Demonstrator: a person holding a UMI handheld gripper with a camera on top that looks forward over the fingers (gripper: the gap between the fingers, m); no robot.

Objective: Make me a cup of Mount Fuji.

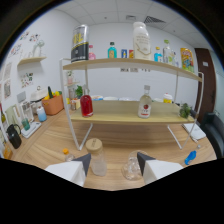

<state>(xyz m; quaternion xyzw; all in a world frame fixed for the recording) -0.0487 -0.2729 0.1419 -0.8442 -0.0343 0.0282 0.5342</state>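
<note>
Pale wood runs under everything we see: the worktop (125, 137) and both boards of the white-framed two-tier shelf (135, 65) that stands on it. Our tongs (114, 164) are apart, their two dark-tipped white fingers (84, 161) spread wide and pressing on nothing. Between them, resting on the worktop, stand a clear jar with a cork lid (95, 156), close to the left finger, and a small clear glass vessel (131, 168), close to the right finger; we cannot tell whether either finger touches them.

Beyond the fingers, on the lower board, we see a red bottle (86, 105) toward the left and a clear bottle with a red and white label (145, 104) toward the right, both upright, with a small green plant (185, 110) at the far right end. On the upper board stand a tall dark can with yellow lettering (79, 44), a large white bottle (141, 40), a green-topped bottle (112, 50) between them, and a yellow packet (187, 59) toward the right end.

Left of the shelf sits an orange pot (53, 104) holding green and yellow items, and nearer us a black mug (14, 136). On the worktop a small yellow piece (65, 151) lies left of the jar, and a blue object (190, 157) lies off to the right.
</note>
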